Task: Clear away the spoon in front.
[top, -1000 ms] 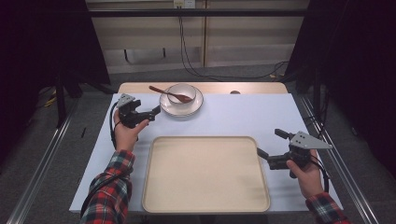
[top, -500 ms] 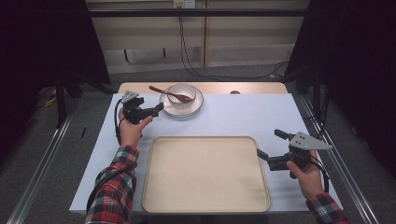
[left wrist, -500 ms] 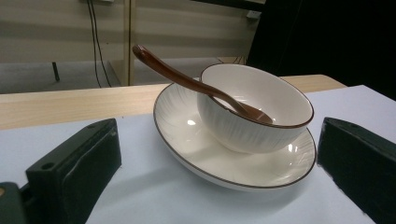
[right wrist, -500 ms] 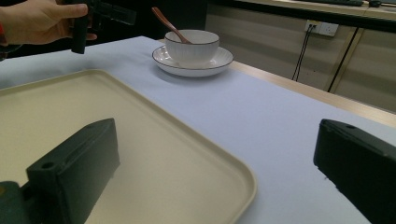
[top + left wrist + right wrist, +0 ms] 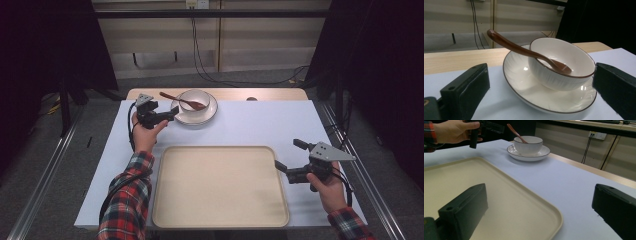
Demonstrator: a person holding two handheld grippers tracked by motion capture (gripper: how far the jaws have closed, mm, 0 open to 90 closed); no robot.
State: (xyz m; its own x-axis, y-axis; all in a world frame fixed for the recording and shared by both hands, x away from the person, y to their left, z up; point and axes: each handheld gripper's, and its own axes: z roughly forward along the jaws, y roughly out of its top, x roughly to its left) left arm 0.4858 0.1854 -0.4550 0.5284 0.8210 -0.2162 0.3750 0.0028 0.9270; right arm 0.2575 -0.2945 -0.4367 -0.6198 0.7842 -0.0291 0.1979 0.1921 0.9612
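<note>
The left gripper (image 5: pixel 170 116), jaws spread, is positioned at the saucer (image 5: pixel 210 116) rim; closure is judged next. The right gripper (image 5: pixel 290 157) is held spread beside the tray (image 5: pixel 220 220).

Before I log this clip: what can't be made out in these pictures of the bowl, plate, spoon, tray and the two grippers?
- Bowl: its base on the plate is hidden by its own wall in the left gripper view.
- Spoon: the underside of its tip is hidden inside the bowl.
- Tray: cut off by the left and bottom edges of the right gripper view.
- Left gripper: too small in the high view to tell whether it touches the plate.
- Right gripper: open beside the tray's edge; contact unclear.
</note>
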